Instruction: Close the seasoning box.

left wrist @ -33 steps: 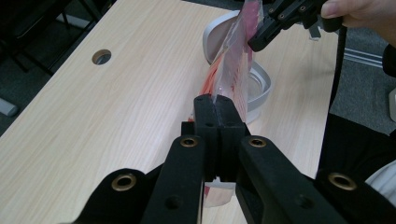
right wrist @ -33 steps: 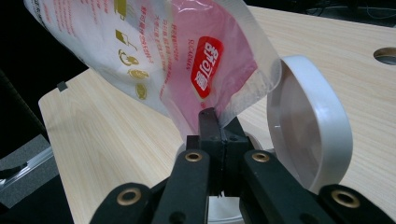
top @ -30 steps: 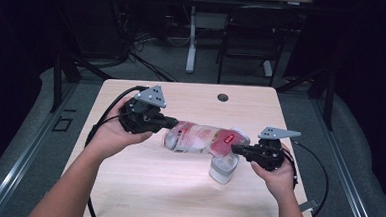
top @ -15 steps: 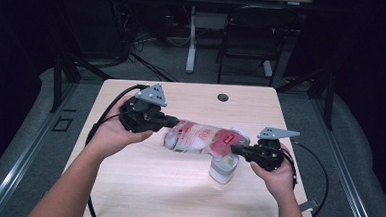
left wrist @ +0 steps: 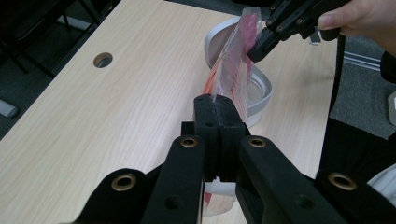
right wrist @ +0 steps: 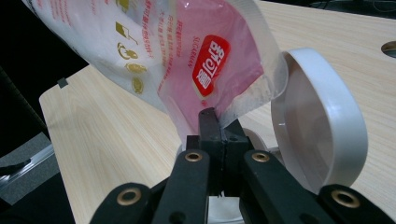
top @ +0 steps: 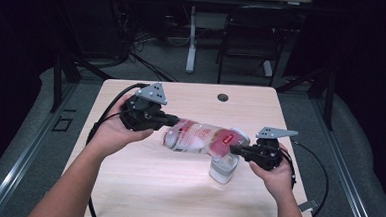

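Room: dark around me, with cables and desk legs on the grey floor beyond my light wooden table [top: 127, 185], which has a round cable hole [top: 223, 97] near its far edge.
Left gripper [top: 173, 120]: I hold it over the table's left half, jaws clamped tight on one end of the clear plastic bag [top: 202, 138].
Bag: red and pink print with white powder inside; I keep it off the table, stretched between both grippers and sloping down to the right.
Container [top: 223, 168]: round and white, on the table right under the bag's lower end, its hinged lid [right wrist: 322, 121] standing open.
Right gripper [top: 235, 150]: jaws pinched together on the bag's pink corner, just above the container.
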Motion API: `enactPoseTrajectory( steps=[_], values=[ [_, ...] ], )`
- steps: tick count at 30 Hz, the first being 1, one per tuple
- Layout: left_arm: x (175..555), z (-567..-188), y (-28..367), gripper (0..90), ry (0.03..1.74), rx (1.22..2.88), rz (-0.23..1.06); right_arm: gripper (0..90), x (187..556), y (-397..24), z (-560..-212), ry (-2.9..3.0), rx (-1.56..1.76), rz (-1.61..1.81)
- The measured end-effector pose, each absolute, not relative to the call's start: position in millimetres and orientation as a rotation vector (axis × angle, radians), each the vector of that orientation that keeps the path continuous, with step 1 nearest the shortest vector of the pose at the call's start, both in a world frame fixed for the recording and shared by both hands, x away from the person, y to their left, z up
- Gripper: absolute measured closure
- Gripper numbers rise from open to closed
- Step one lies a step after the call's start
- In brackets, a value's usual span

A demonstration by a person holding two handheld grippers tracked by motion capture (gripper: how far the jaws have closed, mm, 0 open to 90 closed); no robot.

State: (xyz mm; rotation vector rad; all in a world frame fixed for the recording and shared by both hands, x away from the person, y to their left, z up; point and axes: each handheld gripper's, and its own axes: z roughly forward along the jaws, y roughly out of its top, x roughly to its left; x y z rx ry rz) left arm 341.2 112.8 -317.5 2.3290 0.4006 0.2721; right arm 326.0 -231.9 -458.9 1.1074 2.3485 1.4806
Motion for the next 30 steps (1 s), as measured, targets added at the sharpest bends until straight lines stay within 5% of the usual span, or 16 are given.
enactPoseTrajectory(
  steps=[30],
  values=[
    [341.0,-315.6,110.6,90.0,0.405,2.324,0.266,90.0,325.8,-231.6,-460.5,2.337,1.114,1.483]
  ],
)
